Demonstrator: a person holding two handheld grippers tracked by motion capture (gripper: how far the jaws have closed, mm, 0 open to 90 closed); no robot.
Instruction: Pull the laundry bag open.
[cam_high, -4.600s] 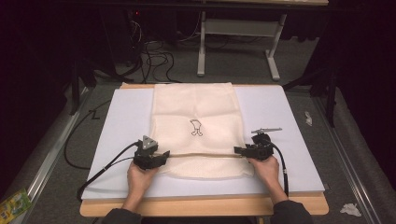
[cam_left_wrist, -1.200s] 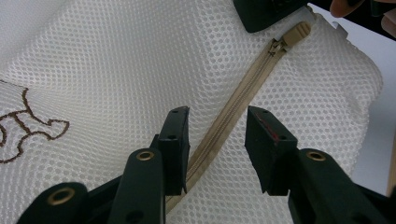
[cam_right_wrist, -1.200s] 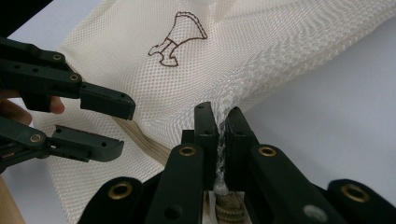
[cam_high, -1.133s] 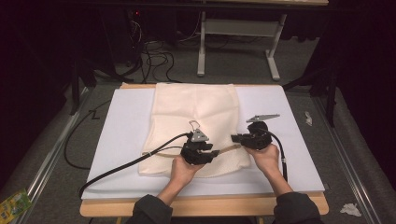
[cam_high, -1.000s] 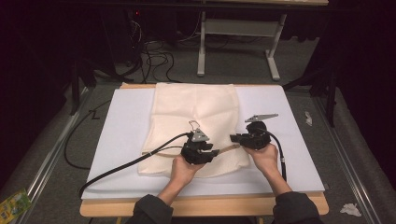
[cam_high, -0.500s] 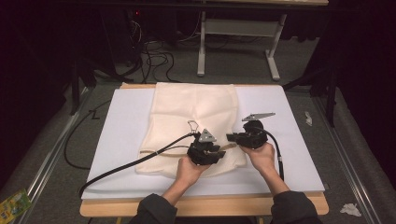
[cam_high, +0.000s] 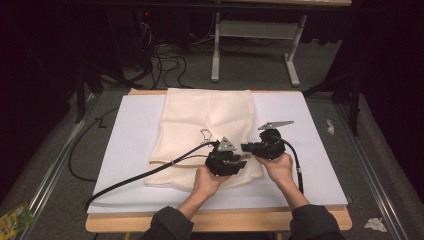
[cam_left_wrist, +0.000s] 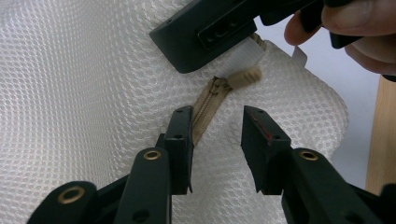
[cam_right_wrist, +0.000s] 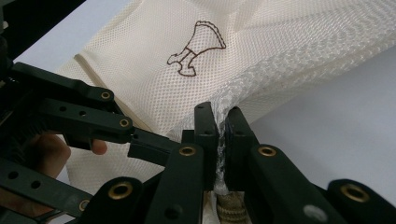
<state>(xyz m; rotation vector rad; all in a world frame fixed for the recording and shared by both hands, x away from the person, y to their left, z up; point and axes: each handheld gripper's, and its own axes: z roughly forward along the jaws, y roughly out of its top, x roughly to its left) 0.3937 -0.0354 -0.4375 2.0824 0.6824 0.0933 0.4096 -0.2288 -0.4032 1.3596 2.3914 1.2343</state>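
A cream mesh bag (cam_high: 200, 112) with a small brown outline drawing (cam_right_wrist: 196, 46) lies on a white board (cam_high: 125, 145). Its near edge carries a tan zipper (cam_left_wrist: 208, 105), whose pull (cam_left_wrist: 245, 77) sticks out just ahead of my left gripper (cam_left_wrist: 215, 116). That gripper is open, the zipper tape lying between its jaws without being pressed. My right gripper (cam_right_wrist: 220, 116) is shut on the mesh at the bag's near right corner. In the high view the left gripper (cam_high: 241, 162) and right gripper (cam_high: 248, 148) stand nearly tip to tip.
The white board rests on a wooden table (cam_high: 225, 222) whose front edge is near the person's sleeves. Cables (cam_high: 165, 55) and a metal table frame (cam_high: 255, 45) are on the floor behind. Crumpled paper (cam_high: 374, 225) lies at the right, a green packet (cam_high: 12, 220) at the left.
The left gripper has travelled right along the bag's near edge, from the left end to close beside the right gripper. The bag's near left corner has drawn inward. The right gripper has stayed put.
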